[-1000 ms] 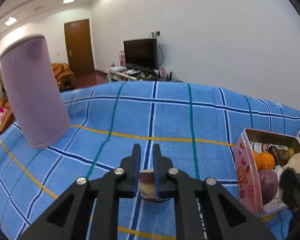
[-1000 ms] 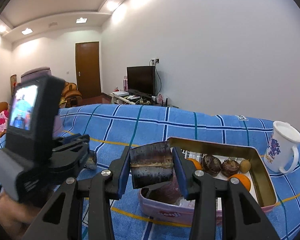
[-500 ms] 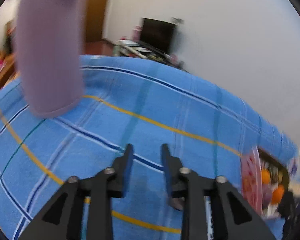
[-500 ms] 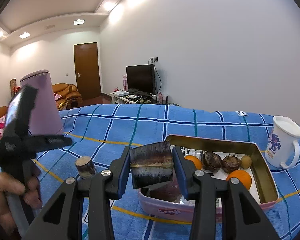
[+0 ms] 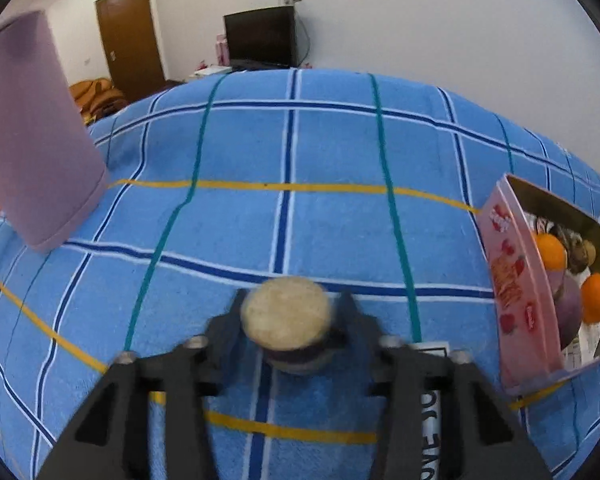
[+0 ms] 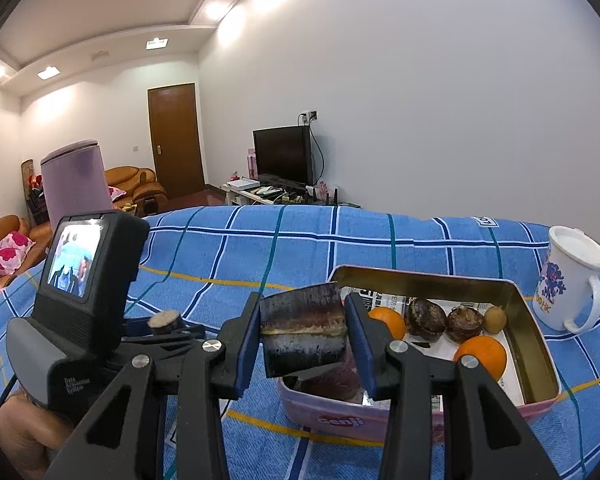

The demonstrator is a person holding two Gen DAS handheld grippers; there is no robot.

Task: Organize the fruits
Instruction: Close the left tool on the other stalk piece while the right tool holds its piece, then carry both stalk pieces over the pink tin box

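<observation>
My left gripper stands around a short dark sugarcane stub with a pale cut top; the blurred jaws sit against its sides. The stub also shows in the right wrist view in front of the left gripper's body. My right gripper is shut on a dark sugarcane piece, held above the near left corner of the pink tin. The tin holds oranges, dark round fruits and a purple fruit.
A tall lilac canister stands at the left on the blue checked cloth. A white mug stands right of the tin. A printed card lies under the left gripper's right finger.
My left gripper swung away to the left with nothing between its jaws, then came back over the stub, which now sits between them. My right gripper held still with its piece.
</observation>
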